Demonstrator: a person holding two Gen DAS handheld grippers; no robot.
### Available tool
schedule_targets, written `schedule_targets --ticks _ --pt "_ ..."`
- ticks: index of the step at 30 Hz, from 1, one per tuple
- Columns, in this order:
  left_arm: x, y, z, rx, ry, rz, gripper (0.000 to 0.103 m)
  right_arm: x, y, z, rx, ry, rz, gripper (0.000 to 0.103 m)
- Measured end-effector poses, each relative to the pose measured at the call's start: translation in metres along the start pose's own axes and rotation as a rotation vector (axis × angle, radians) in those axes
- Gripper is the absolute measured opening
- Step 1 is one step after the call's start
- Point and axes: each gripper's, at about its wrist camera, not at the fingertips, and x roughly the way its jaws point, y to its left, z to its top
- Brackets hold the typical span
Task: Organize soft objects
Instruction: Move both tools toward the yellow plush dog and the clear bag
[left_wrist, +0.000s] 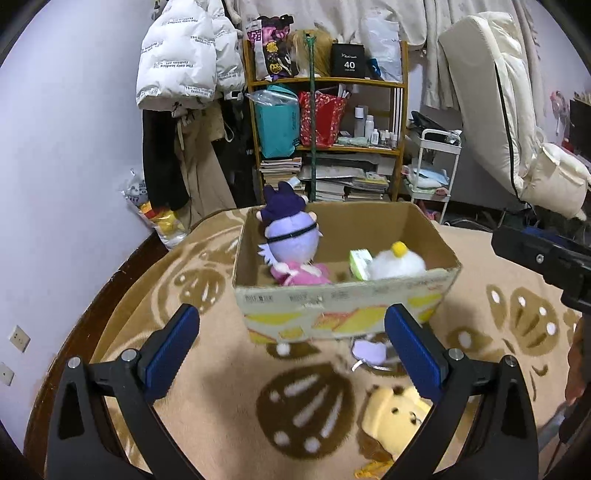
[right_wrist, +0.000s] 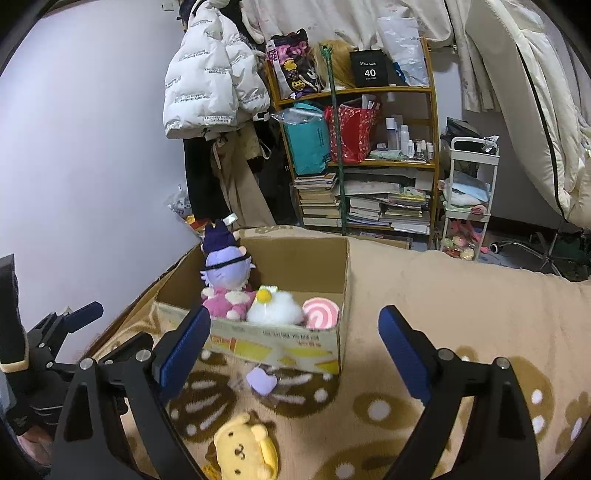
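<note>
Both grippers' fingers spread, gripping nothing.

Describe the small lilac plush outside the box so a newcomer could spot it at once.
Find the open cardboard box on the beige patterned blanket. On the blanket against its near wall lies the small lilac plush. It is flat and pale purple, far smaller than the yellow dog plush lying nearer the grippers.

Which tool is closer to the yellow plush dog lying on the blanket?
Probably the left tool: the yellow plush dog lies just under its right finger. From the right tool, the dog lies lower, below its left finger. Close call.
</note>
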Motion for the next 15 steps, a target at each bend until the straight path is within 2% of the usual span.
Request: schedule_targets --ticks 5,10,15 --pt "-0.009 -0.008 -0.012 -0.007 0.036 0.005 0.100 -0.013 -0.001 -0.011 -0.004 0.017 -0.016 0.097" --pt "-0.001 -0.014 -0.036 -0.074 0.106 -0.087 0.100 -0.020 -0.010 -0.021 0.021 0.040 -0.034 0.097" --pt "0.013 -0.025 -0.057 -0.105 0.157 -0.146 0.100 -0.019 -0.019 -0.027 0.052 0.066 -0.034 0.097"
